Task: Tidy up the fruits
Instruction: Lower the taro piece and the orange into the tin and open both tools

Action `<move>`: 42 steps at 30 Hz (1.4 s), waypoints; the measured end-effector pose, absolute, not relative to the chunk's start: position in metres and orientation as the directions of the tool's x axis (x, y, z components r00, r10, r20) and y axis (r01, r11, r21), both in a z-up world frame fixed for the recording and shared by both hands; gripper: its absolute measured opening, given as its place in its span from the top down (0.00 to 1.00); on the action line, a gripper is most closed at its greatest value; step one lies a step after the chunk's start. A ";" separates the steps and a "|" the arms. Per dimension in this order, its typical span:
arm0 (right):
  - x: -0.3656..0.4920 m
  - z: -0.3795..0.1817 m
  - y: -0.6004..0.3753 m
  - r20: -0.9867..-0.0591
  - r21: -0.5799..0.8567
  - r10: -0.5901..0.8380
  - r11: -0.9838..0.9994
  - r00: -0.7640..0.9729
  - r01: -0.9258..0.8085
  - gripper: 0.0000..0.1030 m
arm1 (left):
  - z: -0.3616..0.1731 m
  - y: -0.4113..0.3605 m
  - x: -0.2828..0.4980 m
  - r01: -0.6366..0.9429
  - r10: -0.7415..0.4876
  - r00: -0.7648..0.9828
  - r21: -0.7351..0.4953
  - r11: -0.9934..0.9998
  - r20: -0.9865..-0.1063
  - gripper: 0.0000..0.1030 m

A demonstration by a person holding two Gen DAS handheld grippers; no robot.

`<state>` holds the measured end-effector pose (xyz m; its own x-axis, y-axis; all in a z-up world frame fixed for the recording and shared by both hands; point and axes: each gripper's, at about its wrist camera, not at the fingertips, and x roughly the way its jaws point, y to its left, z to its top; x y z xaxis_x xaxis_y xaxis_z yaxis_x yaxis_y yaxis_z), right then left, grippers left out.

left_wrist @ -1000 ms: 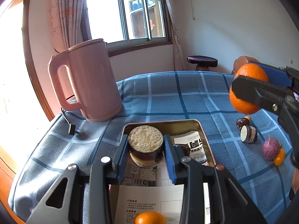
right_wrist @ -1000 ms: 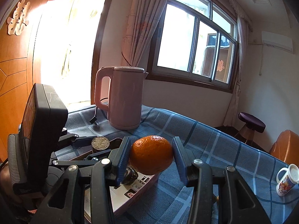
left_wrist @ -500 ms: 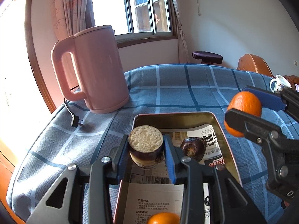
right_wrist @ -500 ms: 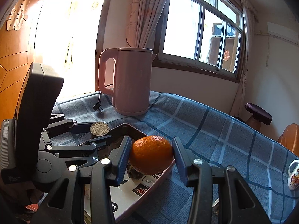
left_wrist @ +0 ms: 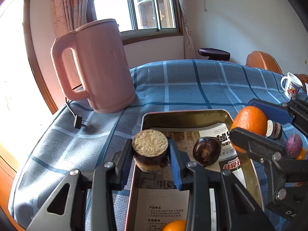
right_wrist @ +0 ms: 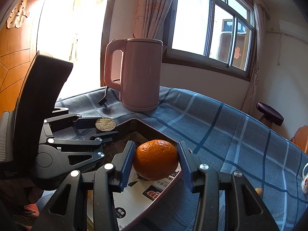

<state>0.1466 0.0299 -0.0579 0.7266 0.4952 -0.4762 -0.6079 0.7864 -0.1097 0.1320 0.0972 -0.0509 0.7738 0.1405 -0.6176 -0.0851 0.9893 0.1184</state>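
My left gripper [left_wrist: 151,155] is shut on a dark purple cut fruit piece [left_wrist: 150,150] with a pale grainy top, held over the near left part of a gold metal tray [left_wrist: 184,114] lined with printed paper. A dark round fruit [left_wrist: 207,151] lies in the tray beside it, and an orange [left_wrist: 174,226] shows at the tray's near end. My right gripper [right_wrist: 155,162] is shut on an orange [right_wrist: 156,158], hovering at the tray's right rim [right_wrist: 165,137]. In the right wrist view the left gripper [right_wrist: 105,128] with its fruit piece [right_wrist: 105,124] stands to the left.
A pink kettle [left_wrist: 96,67] with its loose plug [left_wrist: 78,122] stands behind the tray on the blue checked cloth. To the tray's right lie another cut fruit piece [left_wrist: 274,129], a purple fruit [left_wrist: 293,145] and a small orange one [left_wrist: 302,153]. A mug [left_wrist: 290,85] sits far right.
Both grippers have sunk closer to the tray. The right gripper with its orange has come down from above the cloth to the tray's right rim. Both grips are unchanged.
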 end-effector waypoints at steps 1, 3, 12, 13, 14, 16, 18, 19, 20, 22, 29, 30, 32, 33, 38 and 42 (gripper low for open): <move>0.147 -0.060 0.031 -0.479 -0.107 0.497 0.785 0.723 -0.611 0.54 | -0.051 0.097 0.133 -0.082 0.138 0.773 0.119 0.990 -0.619 0.64; 0.146 -0.062 0.032 -0.485 -0.107 0.498 0.782 0.719 -0.614 0.54 | -0.051 0.097 0.133 -0.079 0.137 0.773 0.120 0.990 -0.619 0.64; 0.147 -0.077 0.037 -0.531 -0.102 0.494 0.770 0.689 -0.630 0.54 | -0.056 0.092 0.138 -0.050 0.125 0.765 0.136 0.990 -0.631 0.64; 0.147 -0.078 0.037 -0.535 -0.100 0.493 0.770 0.686 -0.631 0.54 | -0.056 0.092 0.139 -0.046 0.124 0.763 0.138 0.989 -0.634 0.64; 0.148 -0.079 0.037 -0.537 -0.099 0.493 0.769 0.685 -0.631 0.54 | -0.057 0.092 0.139 -0.045 0.125 0.762 0.140 0.989 -0.636 0.64; 0.149 -0.081 0.037 -0.545 -0.095 0.492 0.768 0.679 -0.633 0.54 | -0.058 0.091 0.140 -0.043 0.127 0.759 0.146 0.988 -0.638 0.64; 0.150 -0.083 0.038 -0.553 -0.091 0.491 0.767 0.673 -0.635 0.54 | -0.060 0.091 0.141 -0.041 0.128 0.754 0.149 0.988 -0.645 0.64; 0.150 -0.083 0.038 -0.556 -0.089 0.492 0.767 0.670 -0.636 0.54 | -0.061 0.090 0.142 -0.039 0.130 0.751 0.153 0.987 -0.647 0.64; 0.150 -0.084 0.038 -0.559 -0.086 0.491 0.767 0.668 -0.636 0.54 | -0.061 0.089 0.142 -0.037 0.132 0.750 0.157 0.987 -0.648 0.64; 0.151 -0.086 0.038 -0.565 -0.079 0.491 0.767 0.663 -0.636 0.54 | -0.062 0.089 0.142 -0.033 0.133 0.746 0.163 0.986 -0.652 0.64; 0.152 -0.088 0.040 -0.577 -0.079 0.488 0.765 0.655 -0.639 0.54 | -0.063 0.088 0.144 -0.027 0.138 0.735 0.175 0.984 -0.664 0.64; 0.152 -0.088 0.040 -0.578 -0.078 0.488 0.765 0.654 -0.639 0.54 | -0.063 0.088 0.144 -0.026 0.139 0.734 0.176 0.984 -0.665 0.64; 0.153 -0.089 0.040 -0.580 -0.076 0.488 0.765 0.652 -0.640 0.54 | -0.064 0.088 0.145 -0.025 0.141 0.731 0.181 0.983 -0.667 0.64; 0.153 -0.090 0.041 -0.582 -0.076 0.487 0.765 0.651 -0.640 0.54 | -0.064 0.088 0.145 -0.024 0.142 0.730 0.183 0.983 -0.669 0.64; 0.156 -0.090 0.041 -0.587 -0.073 0.486 0.765 0.648 -0.640 0.54 | -0.068 0.088 0.146 -0.016 0.145 0.717 0.191 0.981 -0.682 0.64; 0.157 -0.092 0.042 -0.594 -0.074 0.482 0.764 0.644 -0.640 0.54 | -0.073 0.089 0.147 -0.013 0.144 0.707 0.192 0.981 -0.692 0.64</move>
<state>0.1574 0.0422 -0.0919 0.6438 0.4818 -0.5944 -0.6404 0.7645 -0.0740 0.1471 0.0894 -0.0726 0.7070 0.1445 -0.6923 -0.0127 0.9814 0.1918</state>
